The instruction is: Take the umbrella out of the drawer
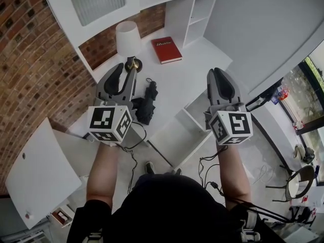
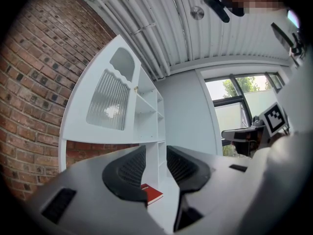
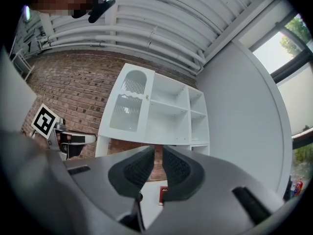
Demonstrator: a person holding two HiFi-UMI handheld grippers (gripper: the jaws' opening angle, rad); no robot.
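The black folded umbrella (image 1: 147, 101) lies on the white table (image 1: 202, 59), outside the pulled-out drawer (image 1: 177, 140), whose white inside shows nothing in it from the head view, so the task looks done or nearly so. The umbrella is collapsed into a short, crumpled bundle with loose fabric folds and what seems a strap or handle end toward the lamp. It should be light; the cloth is soft and will give and slip under the pads, while the shaft inside is stiff. I would take it across the middle of the bundle, or at the handle end, where there is something firm to bite on. Just beside it in the head view is the left hand-held gripper (image 1: 126, 67), jaws drawn together with nothing between them; its own view looks past them to the shelf unit (image 2: 146, 111) and the red book (image 2: 152, 195), not the umbrella. The right hand-held gripper (image 1: 221, 73) is held above the drawer side, well apart from the umbrella, jaws likewise together and empty. Farther back stand a table lamp (image 1: 127, 39) and the book.
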